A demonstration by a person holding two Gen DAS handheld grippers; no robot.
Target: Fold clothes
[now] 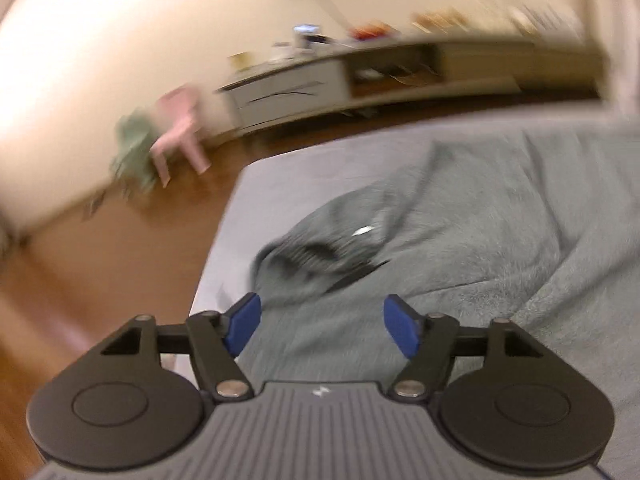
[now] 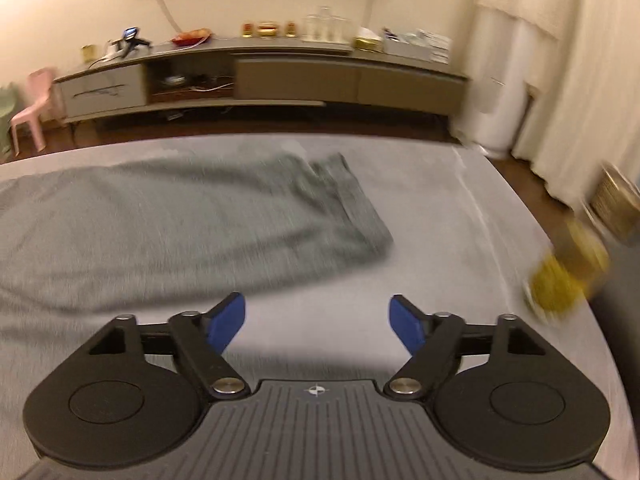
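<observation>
A grey-green garment lies spread on the grey bed; its rumpled waist end with a dark band and a white tag is ahead of my left gripper. The left gripper is open and empty, just above the cloth near the bed's left edge. In the right wrist view the garment stretches left, its cuffed end ahead and to the left. My right gripper is open and empty above the bare bed sheet, beside the garment's near edge.
A long low cabinet with small items runs along the far wall. A pink chair stands at the left on the wooden floor. Curtains hang at the right. A blurred yellow object sits at the bed's right edge.
</observation>
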